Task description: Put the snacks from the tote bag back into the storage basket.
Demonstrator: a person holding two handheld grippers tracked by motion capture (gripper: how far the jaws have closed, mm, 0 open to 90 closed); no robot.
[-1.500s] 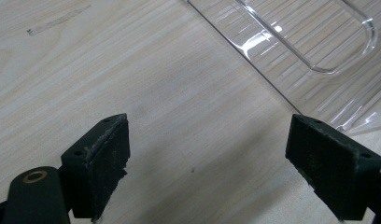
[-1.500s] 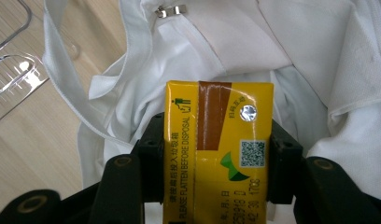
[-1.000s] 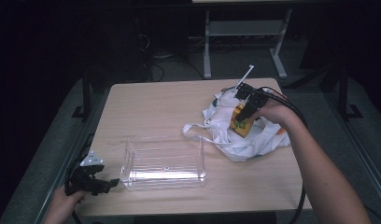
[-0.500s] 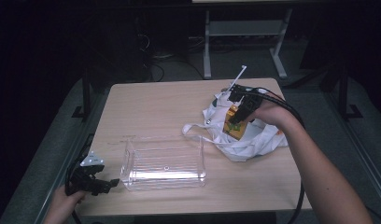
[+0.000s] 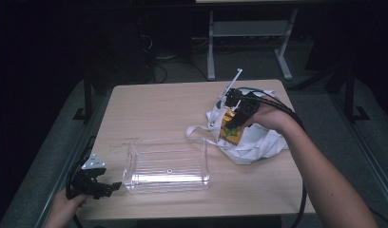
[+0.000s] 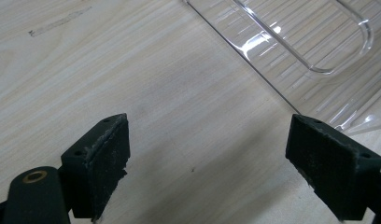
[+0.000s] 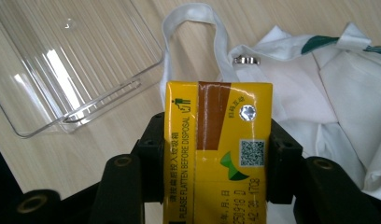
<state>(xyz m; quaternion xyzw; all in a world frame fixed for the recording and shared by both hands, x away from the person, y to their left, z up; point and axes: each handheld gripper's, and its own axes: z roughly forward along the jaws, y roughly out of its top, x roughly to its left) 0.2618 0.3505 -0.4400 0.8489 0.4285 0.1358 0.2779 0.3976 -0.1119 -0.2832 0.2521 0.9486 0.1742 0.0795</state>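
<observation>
A yellow drink carton (image 7: 218, 149) with brown and green print sits clamped between the black jaws of my right gripper (image 7: 216, 154). In the high view that right gripper (image 5: 230, 124) holds the carton (image 5: 228, 131) just above a crumpled white cloth bag (image 5: 251, 137) at the table's right. A clear plastic bin (image 5: 167, 166) lies empty on the wooden table (image 5: 163, 109) at the front middle. My left gripper (image 5: 106, 186) rests open at the front left corner, its jaws wide apart over bare wood (image 6: 188, 135), with the bin's corner (image 6: 310, 56) just ahead.
The bag's white strap (image 7: 193, 18) loops toward the bin, and a small metal snap (image 7: 246, 59) shows on the cloth. A black cable (image 5: 277, 107) trails from the right gripper over the forearm. Metal frame legs (image 5: 249, 38) stand on the dark floor behind the table.
The right gripper has carried the yellow carton slightly left and up from the bag. The left gripper has stayed where it was.
</observation>
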